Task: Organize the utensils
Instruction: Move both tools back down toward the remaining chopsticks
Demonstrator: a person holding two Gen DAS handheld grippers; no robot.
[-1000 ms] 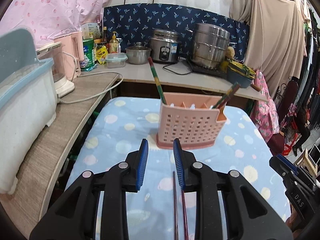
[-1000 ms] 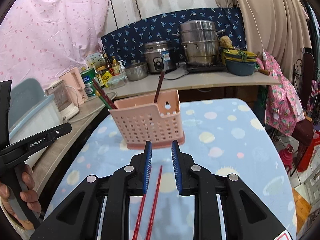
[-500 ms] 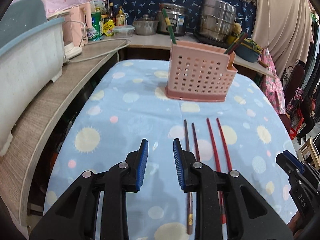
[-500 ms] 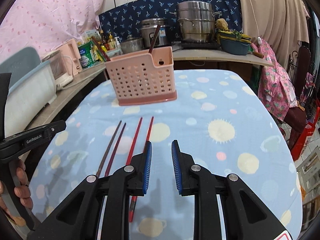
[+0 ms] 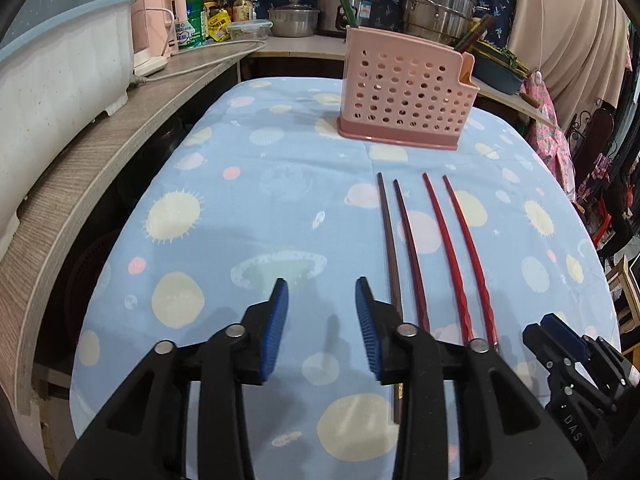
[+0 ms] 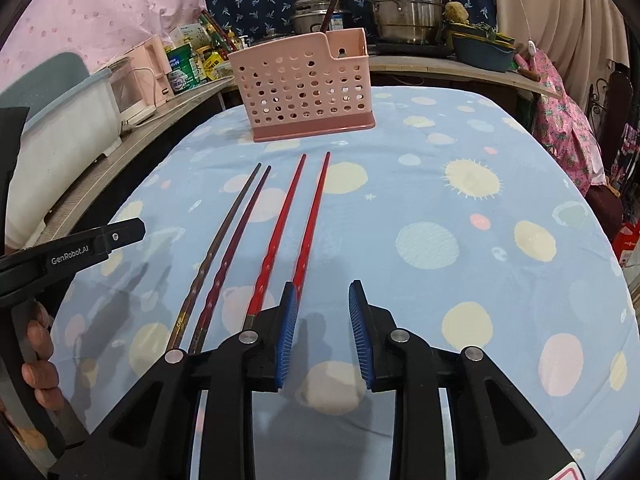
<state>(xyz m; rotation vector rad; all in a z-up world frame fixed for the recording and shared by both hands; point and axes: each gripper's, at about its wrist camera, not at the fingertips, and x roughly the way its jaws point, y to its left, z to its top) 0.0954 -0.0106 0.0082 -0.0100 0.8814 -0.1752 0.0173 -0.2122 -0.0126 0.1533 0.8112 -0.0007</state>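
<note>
While both tools hover low, the tabletop (image 5: 248,200) with its blue planet-print cloth fills the view, and the pink perforated utensil basket (image 5: 404,98) stands ahead of them at the far end, a few sticks poking up from it. Between basket and tools lie four chopsticks side by side: the dark pair (image 5: 400,240) just right of the left tool (image 5: 320,312), the red pair (image 6: 292,232) just left of the right tool (image 6: 322,316). Both tools' jaws are apart, gripping nothing.
</note>
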